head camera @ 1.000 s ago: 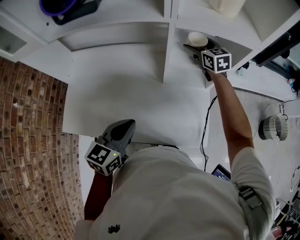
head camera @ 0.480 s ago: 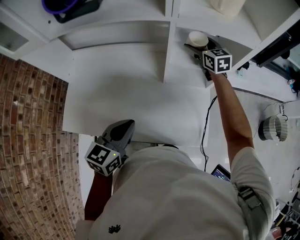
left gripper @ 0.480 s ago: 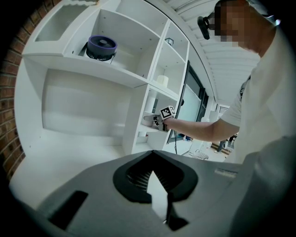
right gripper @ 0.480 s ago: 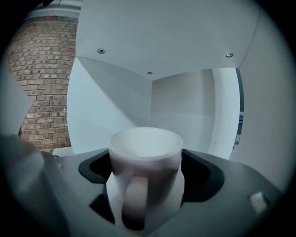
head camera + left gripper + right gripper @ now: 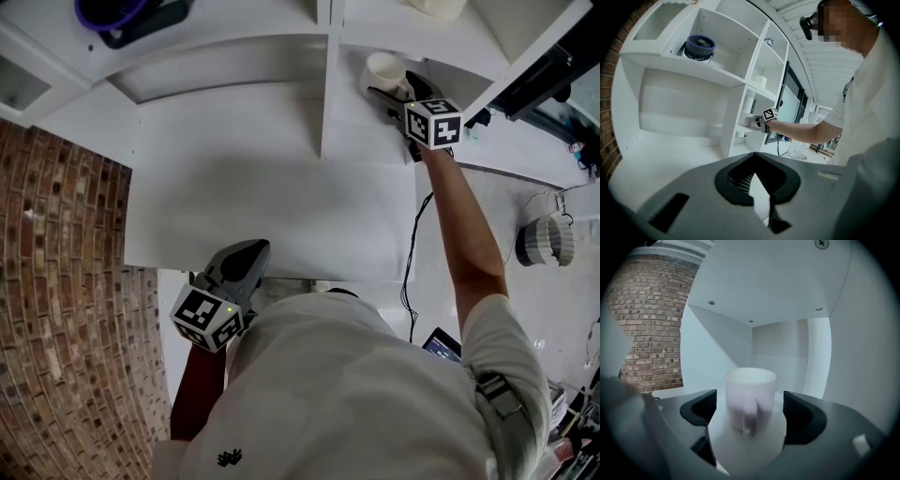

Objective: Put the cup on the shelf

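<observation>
1. your right gripper (image 5: 750, 405) is reached out at arm's length into a compartment of the white shelf (image 5: 323, 103). its jaws are spread wide, one on each side of the cup (image 5: 750, 397).
2. the cup, a pale mug, stands upright on the compartment's floor with its handle turned toward the gripper camera. a strip of the white floor shows between the mug and each jaw, so neither pad touches it.
3. in the head view the cup (image 5: 382, 67) sits just right of the shelf's upright divider, with the right gripper's dark jaws around it and its marker cube (image 5: 433, 123) behind them.
4. your left gripper (image 5: 753, 154) hangs low, close against your body and well apart from the cup. its jaws are pressed together at the tips, with nothing between them.
5. a dark round container with a purple rim (image 5: 699, 47) stands in a higher compartment, further left.
6. a brick wall (image 5: 66, 309) runs along the left of the shelf.
</observation>
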Available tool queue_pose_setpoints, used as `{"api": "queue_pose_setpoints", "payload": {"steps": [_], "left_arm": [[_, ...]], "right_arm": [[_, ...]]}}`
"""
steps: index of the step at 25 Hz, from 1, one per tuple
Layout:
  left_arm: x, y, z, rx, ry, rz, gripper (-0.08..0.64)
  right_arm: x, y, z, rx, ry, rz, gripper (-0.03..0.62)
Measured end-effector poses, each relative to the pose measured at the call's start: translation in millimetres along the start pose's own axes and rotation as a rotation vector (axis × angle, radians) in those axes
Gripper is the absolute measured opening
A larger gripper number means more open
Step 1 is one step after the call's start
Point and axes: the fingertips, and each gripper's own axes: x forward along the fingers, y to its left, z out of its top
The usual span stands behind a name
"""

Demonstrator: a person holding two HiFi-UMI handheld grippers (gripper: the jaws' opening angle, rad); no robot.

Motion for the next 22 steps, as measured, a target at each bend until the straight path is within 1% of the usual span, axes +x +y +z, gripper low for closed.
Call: {"api": "queue_pose_setpoints", "payload": {"steps": [3, 10, 18, 20, 22], "left_arm": [[-3.7, -3.8, -3.4, 0.012, 0.01, -0.018, 0.006], [-17.9, -11.2, -11.8, 0.012, 0.016, -0.046, 0.006], [-46.4, -17.7, -22.0, 0.026, 0.013, -0.073, 0.006], [-55.0, -19.2, -25.0, 0.035, 0.016, -0.08, 0.006], [-64.3, -20.2, -28.8, 0.049, 0.02, -0.087, 0.006]], "right_arm": [[-11.6, 3.0, -1.2, 0.004, -0.005, -0.017, 0.452], [-37.8, 11.1, -9.6, 0.018, -0.008, -0.063, 0.426], [-72.4, 33.6, -13.2, 0.03, -0.033, -0.125, 0.356], [-81.9, 41.1, -12.9, 0.029, -0.042, -0.142, 0.321], [-91.8, 48.4, -13.0, 0.031, -0.052, -0.161, 0.247]]}}
